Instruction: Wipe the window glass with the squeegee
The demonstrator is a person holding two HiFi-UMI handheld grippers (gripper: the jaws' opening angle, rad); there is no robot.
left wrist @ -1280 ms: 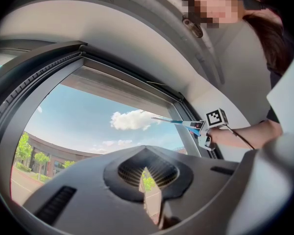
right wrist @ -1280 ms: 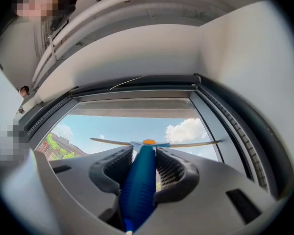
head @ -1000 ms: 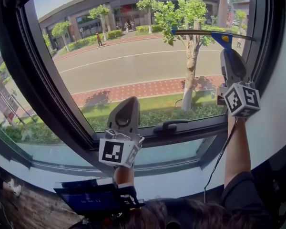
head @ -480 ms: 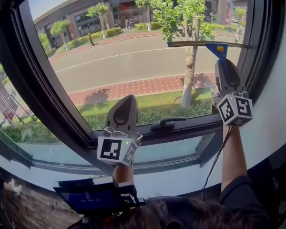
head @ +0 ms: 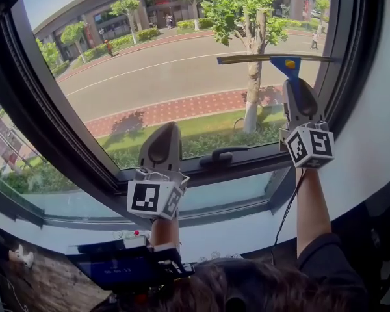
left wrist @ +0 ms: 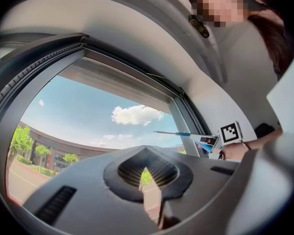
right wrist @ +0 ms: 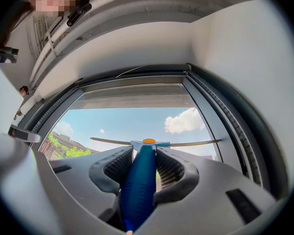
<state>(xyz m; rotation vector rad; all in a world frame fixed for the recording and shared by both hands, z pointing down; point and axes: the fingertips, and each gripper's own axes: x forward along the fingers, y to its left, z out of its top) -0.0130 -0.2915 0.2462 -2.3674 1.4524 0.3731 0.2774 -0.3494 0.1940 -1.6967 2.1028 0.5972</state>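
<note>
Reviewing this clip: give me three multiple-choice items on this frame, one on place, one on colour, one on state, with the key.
1. Where on the glass is the squeegee blade?
A. near the right frame
B. near the left frame
C. off the glass, on the sill

2. What colour is the squeegee's handle?
A. red
B. blue
C. green

3. How is the left claw?
A. shut on a cloth
B. wide open
C. shut, empty

Key:
1 A, the blade's end lies by the right frame.
2 B, a blue handle sits in the right claw.
3 C, its jaws meet with nothing between.
</note>
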